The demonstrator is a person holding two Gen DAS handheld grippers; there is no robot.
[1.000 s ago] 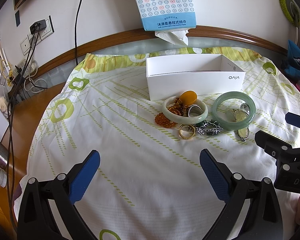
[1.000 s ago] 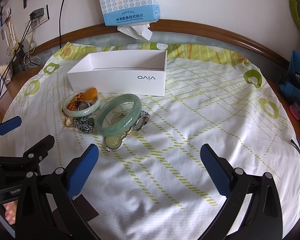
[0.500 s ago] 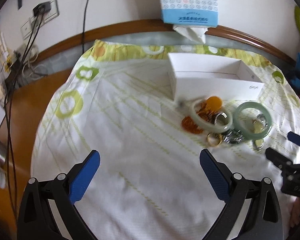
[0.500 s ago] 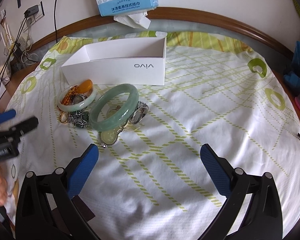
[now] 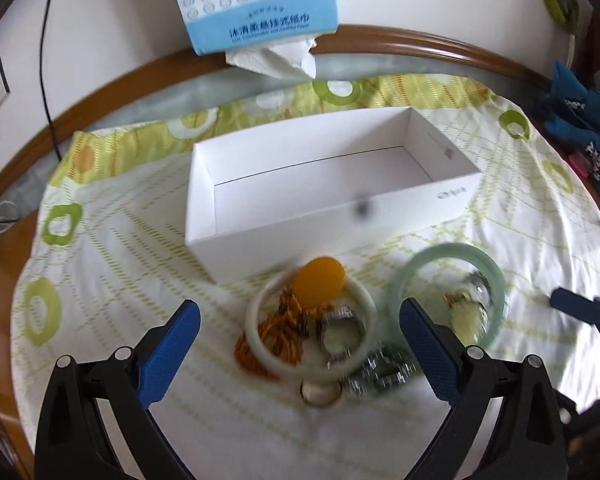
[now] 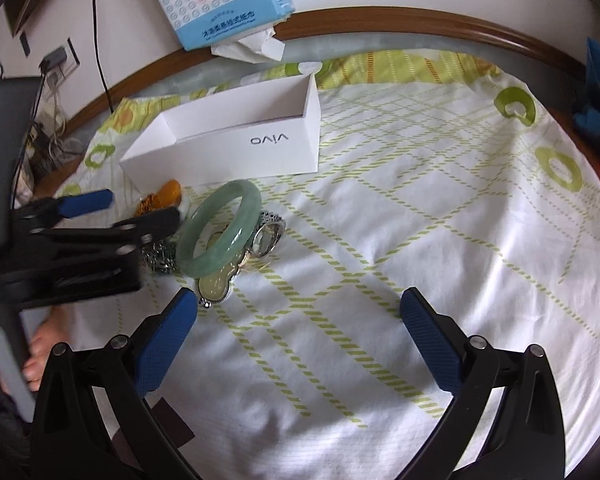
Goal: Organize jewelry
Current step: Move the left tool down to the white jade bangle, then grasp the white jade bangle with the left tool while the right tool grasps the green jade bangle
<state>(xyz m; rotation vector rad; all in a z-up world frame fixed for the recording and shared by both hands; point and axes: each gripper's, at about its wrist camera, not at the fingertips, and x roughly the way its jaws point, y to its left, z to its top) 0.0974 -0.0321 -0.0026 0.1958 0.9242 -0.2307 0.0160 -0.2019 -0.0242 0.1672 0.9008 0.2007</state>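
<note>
Left claw (image 5: 300,336) advanced over jewelry pile (image 5: 312,328), spread wide; right claw (image 6: 298,332) spread, empty.

I read "vivo", upside down, on the white box's (image 6: 236,148) front wall; the hanging tissue pack (image 6: 220,0) carries Chinese print, too small for me

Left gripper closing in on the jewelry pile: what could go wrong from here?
1. The white bangle rings the amber cord and a ring; lifting it may drag those.
2. The left gripper, wide open, spans several pieces and could pinch more than one.
3. The green bangle leans on pendants and might slide.
</note>
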